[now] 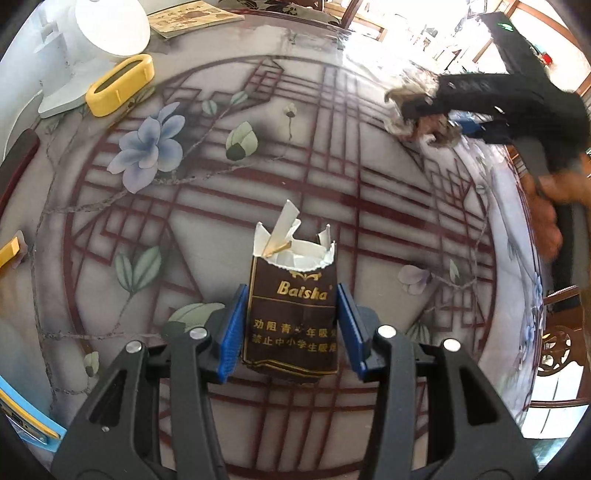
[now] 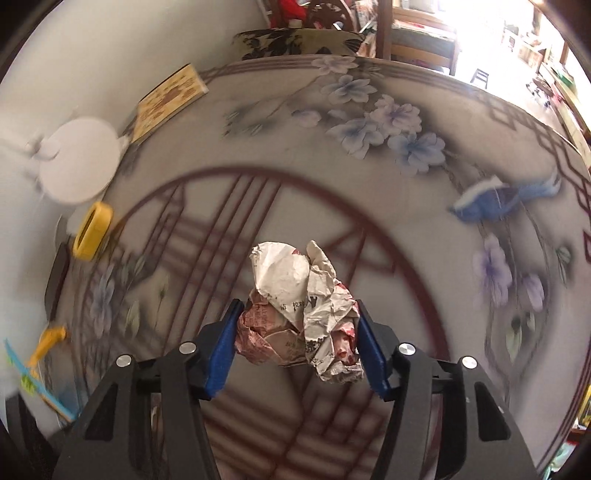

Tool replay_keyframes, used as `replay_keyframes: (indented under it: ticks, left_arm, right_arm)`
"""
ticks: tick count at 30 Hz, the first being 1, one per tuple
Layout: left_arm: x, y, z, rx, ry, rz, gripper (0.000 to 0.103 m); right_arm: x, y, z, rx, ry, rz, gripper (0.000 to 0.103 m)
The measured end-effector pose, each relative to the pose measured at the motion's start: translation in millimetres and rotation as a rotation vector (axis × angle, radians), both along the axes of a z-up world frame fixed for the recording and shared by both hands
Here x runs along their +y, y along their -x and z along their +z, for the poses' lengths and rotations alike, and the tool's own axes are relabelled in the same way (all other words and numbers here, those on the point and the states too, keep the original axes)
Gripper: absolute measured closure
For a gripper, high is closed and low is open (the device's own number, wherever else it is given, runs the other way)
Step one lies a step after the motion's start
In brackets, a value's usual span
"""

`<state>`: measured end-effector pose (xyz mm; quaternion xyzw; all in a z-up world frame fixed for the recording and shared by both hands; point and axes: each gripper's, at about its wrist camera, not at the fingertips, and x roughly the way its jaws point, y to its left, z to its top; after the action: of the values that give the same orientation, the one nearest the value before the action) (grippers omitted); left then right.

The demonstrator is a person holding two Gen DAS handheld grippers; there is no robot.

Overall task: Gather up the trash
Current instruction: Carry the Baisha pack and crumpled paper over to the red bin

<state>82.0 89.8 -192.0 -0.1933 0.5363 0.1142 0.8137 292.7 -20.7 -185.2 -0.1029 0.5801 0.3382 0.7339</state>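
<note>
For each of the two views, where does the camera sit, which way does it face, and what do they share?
Left wrist: sits on the left tool, looking steeply down at a torn cigarette pack clamped between its blue pads; the right tool and a hand show far right.
Right wrist: sits on the right tool, looking steeply down at crumpled paper it grips.
Shared: patterned table, yellow holder, white fan, booklet.

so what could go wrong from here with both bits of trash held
The torn cigarette pack sits only lightly between the left hand-held gripper pads, so it might slip, and loose paper at its open top could drop out. The crumpled paper ball bulges past the right hand-held gripper and could spring free.
</note>
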Motion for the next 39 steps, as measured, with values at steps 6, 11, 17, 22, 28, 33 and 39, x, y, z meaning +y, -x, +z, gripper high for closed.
replay_keyframes:
  ticks: [6,11,17,22,28,33,39]
  left_arm:
    - [0,2,0,-0.008,0.025,0.029,0.042]
    - [6,9,1,-0.008,0.048,0.072,0.038]
    - [6,12,0,0.004,0.035,0.065,0.041]
    - [0,11,2,-0.014,0.053,0.044,0.059]
    - [-9,8,13,-0.043,0.053,0.025,0.06]
    - [-13,8,32,-0.088,0.036,0.016,0.06]
    - [-17,22,51,-0.127,0.014,-0.001,0.06]
  right_arm:
    - [-20,57,-3,0.012,0.037,0.048,0.032]
    - [-36,69,1,0.037,0.011,-0.004,0.02]
    - [-27,74,-11,0.04,0.076,0.016,0.021]
    - [-27,86,5,-0.01,0.04,0.025,0.043]
    - [-37,106,37,-0.049,-0.004,0.021,0.044]
    - [-48,130,56,-0.059,-0.028,0.006,0.043]
    - [-68,159,74,-0.082,-0.048,-0.029,0.043]
